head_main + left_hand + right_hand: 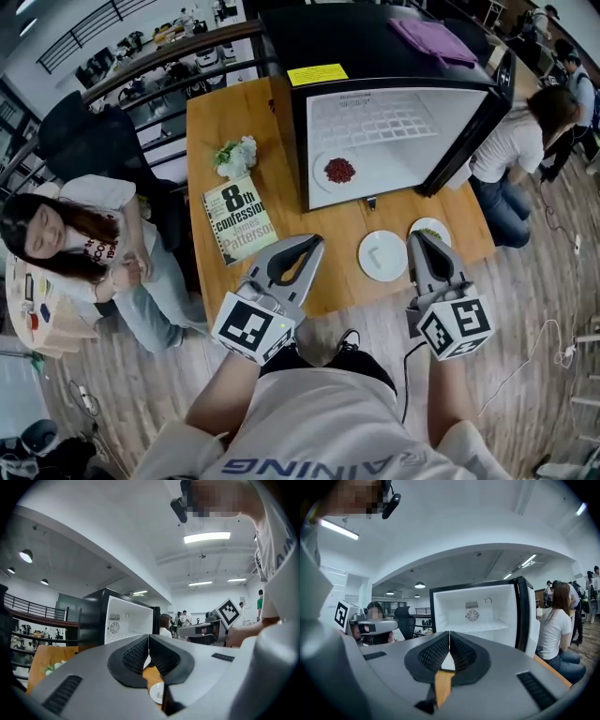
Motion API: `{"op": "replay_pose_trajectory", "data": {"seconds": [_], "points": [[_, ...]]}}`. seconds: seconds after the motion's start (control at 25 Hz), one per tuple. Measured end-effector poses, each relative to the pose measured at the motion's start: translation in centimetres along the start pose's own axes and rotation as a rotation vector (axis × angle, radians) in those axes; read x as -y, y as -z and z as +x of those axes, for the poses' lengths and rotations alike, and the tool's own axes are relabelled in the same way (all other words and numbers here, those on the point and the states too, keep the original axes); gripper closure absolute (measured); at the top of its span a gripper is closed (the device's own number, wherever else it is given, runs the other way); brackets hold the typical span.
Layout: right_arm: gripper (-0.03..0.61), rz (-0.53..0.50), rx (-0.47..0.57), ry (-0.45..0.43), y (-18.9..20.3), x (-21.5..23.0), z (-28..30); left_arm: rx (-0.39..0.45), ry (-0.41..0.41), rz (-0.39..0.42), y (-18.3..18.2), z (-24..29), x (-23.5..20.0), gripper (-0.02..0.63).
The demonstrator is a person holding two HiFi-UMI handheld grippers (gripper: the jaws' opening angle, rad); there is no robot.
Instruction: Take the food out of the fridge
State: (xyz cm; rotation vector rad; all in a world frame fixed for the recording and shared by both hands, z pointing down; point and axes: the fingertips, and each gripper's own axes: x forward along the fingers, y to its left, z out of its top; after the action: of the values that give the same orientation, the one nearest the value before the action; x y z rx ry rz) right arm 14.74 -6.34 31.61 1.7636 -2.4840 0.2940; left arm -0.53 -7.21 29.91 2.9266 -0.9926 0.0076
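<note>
A person stands at a wooden bench (225, 112) facing an open mini fridge (375, 37), a gripper in each hand. The left gripper (314, 244) and right gripper (418, 238) hover side by side over the bench's near edge, each with its fingers pressed together and nothing between them. Inside the fridge, a plate of red food (339, 171) sits at the left of the white floor. A white plate (382, 255) lies on the bench just in front, with a second plate (433, 225) to its right, partly hidden by the right gripper. The reach for the red food looks not yet begun. It calls for one gripper to spread its fingers and go in level toward the plate's rim.
</note>
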Motion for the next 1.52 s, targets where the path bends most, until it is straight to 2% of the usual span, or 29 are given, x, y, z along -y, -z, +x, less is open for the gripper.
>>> {"op": "replay_pose_trajectory", "data": {"seconds": [0.2, 0.44, 0.64, 1.0, 1.08, 1.2, 1.32, 1.52], "points": [[0.555, -0.005, 0.036, -0.022, -1.8, -1.4, 0.3, 0.026, -0.025, 0.008, -1.4, -1.0, -0.8, 0.604], [0.555, 0.026, 0.007, -0.02, -0.9, -1.6, 0.4, 0.034, -0.01, 0.011, -1.5, -1.6, -0.4, 0.606], [0.555, 0.08, -0.01, -0.013, -0.3, -1.0, 0.3, 0.054, -0.028, 0.009, -1.8, -1.9, -0.6, 0.606], [0.555, 0.103, -0.014, -0.026, -0.1, -0.6, 1.2, 0.046, -0.048, 0.006, -1.6, -1.8, -0.8, 0.606], [0.554, 0.156, -0.026, -0.029, 0.6, -0.1, 1.9, 0.045, -0.052, 0.005, -1.5, -1.8, -0.8, 0.606], [0.551, 0.295, -0.081, -0.033, 2.9, 1.3, 3.9, 0.038, -0.066, -0.001, -1.0, -1.9, -1.1, 0.606], [0.46, 0.405, -0.158, -0.059, 5.6, 2.0, 6.5, 0.022, -0.084, -0.012, -0.2, -2.3, -1.3, 0.606], [0.426, 0.523, -0.22, -0.054, 8.4, 3.0, 10.4, -0.01, -0.122, -0.027, 1.1, -2.8, -1.9, 0.606]]}}
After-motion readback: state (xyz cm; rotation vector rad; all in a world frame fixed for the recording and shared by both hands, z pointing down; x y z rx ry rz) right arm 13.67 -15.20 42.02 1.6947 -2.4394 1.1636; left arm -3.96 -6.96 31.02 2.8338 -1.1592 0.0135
